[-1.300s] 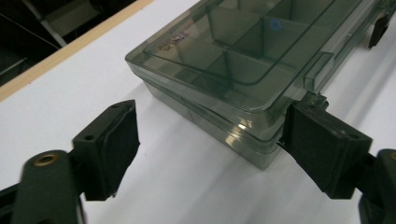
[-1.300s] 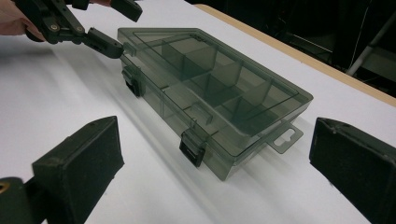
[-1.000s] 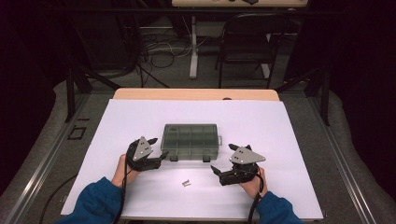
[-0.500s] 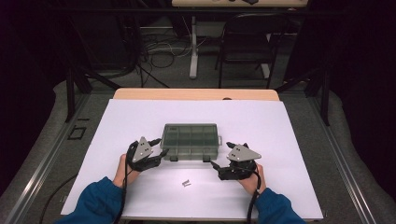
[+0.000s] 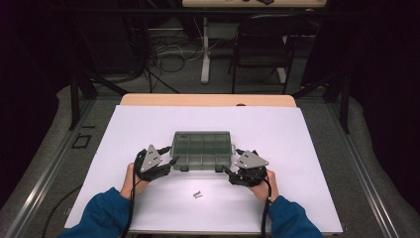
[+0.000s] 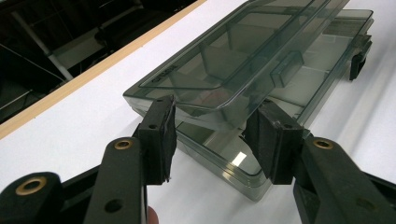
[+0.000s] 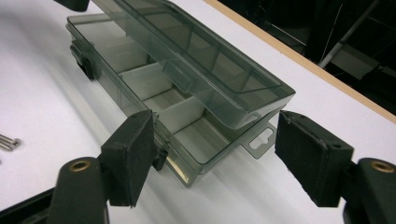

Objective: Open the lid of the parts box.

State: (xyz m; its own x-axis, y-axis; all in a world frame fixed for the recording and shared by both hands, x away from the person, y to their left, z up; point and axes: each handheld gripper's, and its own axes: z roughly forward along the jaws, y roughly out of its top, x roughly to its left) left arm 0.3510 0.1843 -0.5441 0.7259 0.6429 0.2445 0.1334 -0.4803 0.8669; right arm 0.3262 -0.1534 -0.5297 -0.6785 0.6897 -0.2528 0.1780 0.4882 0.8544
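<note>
In the high view, the left gripper (image 5: pixel 171 161) sits left of centre in the lower half of the frame, at the near left corner of a smoky transparent compartment box (image 5: pixel 203 148) that lies on the white table (image 5: pixel 297 148) at mid-frame. In the left gripper view the box's lid (image 6: pixel 233 60) is lifted a little off the base at this corner, and the gripper's two black pads (image 6: pixel 161 135) stand to either side of the raised lid corner, one close against its left edge, the other against its front edge. The jaws have just been closing, with the lid corner between them; whether the pads press on it I cannot tell.

Lower in the high view, just below the box and between the two hands, two small screws (image 5: pixel 197 195) lie on the table.

At the near right corner of the box is the right gripper (image 5: pixel 229 171), right of centre. In the right gripper view its jaws stand apart, one on each side of the box's corner and of the small hanging tab (image 7: pixel 259 139) there, with clear gaps to both pads. These jaws too have just been closing, the box corner between them but not gripped.
</note>
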